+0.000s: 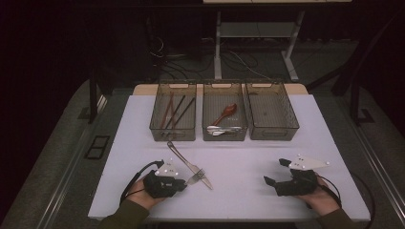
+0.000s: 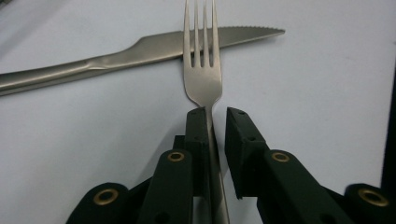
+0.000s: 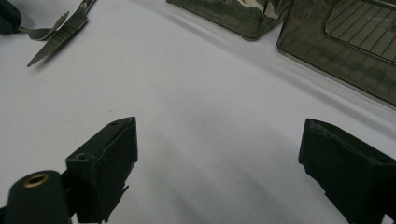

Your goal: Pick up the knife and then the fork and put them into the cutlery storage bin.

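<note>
A steel fork [image 2: 201, 74] lies on the white table with its tines across the blade of a steel knife [image 2: 140, 51]. My left gripper [image 2: 215, 114] straddles the fork's handle: the left jaw lies against it and a narrow gap shows at the right jaw. In the high view the fork [image 1: 196, 176] and knife [image 1: 188, 163] sit at front left, with my left gripper [image 1: 184, 183] just behind the fork. My right gripper [image 1: 276, 171] rests at front right, its jaws wide apart and nothing between them. The right gripper view shows that gripper [image 3: 217, 140] over bare table, the fork [image 3: 44, 31] far off.
Three clear bins stand in a row at the back: the left bin [image 1: 156, 125] holds chopsticks, the middle bin [image 1: 206, 129] holds a reddish spoon and a metal one, the right bin [image 1: 291, 125] looks bare inside. The table's front edge is close to both hands.
</note>
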Motion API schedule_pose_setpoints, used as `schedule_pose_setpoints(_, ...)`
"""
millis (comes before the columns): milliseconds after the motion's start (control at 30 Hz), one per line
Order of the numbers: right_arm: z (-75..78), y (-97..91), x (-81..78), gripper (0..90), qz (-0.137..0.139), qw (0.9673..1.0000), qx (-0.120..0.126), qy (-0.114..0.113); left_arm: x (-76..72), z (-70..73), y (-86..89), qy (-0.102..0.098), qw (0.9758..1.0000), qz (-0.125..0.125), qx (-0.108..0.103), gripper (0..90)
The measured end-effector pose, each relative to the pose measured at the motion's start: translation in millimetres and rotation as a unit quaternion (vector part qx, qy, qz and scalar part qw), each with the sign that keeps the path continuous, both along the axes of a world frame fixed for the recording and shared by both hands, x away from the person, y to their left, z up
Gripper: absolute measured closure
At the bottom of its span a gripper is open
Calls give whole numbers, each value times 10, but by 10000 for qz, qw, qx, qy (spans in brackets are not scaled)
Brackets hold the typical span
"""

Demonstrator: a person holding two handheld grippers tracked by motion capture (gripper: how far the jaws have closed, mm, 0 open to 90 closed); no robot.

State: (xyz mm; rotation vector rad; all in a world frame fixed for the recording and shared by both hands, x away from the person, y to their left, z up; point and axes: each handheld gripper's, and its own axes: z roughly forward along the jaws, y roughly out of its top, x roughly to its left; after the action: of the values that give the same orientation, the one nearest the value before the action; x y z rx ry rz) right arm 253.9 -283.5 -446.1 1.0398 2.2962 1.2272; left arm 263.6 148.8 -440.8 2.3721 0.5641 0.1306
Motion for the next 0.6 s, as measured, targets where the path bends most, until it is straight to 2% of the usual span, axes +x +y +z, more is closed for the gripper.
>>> schedule_pose_setpoints(67,1,0,-3,119,-4,10000,6,8,-4,-10,3,-1,10000,51,-50,820)
schedule_pose_setpoints(233,0,1,-2,119,3,10000,-1,8,-2,-5,2,-26,10000,38,4,841)
schedule_pose_setpoints(333,0,3,-4,119,1,10000,-4,-2,18,-7,19,53,10000,45,-60,851)
schedule_pose_setpoints(500,2,4,-6,119,17,10000,-26,-8,17,3,24,6,10000,13,-51,854)
schedule_pose_setpoints(600,1,4,-3,119,8,10000,-23,-9,16,21,41,-31,9999,54,-134,854)
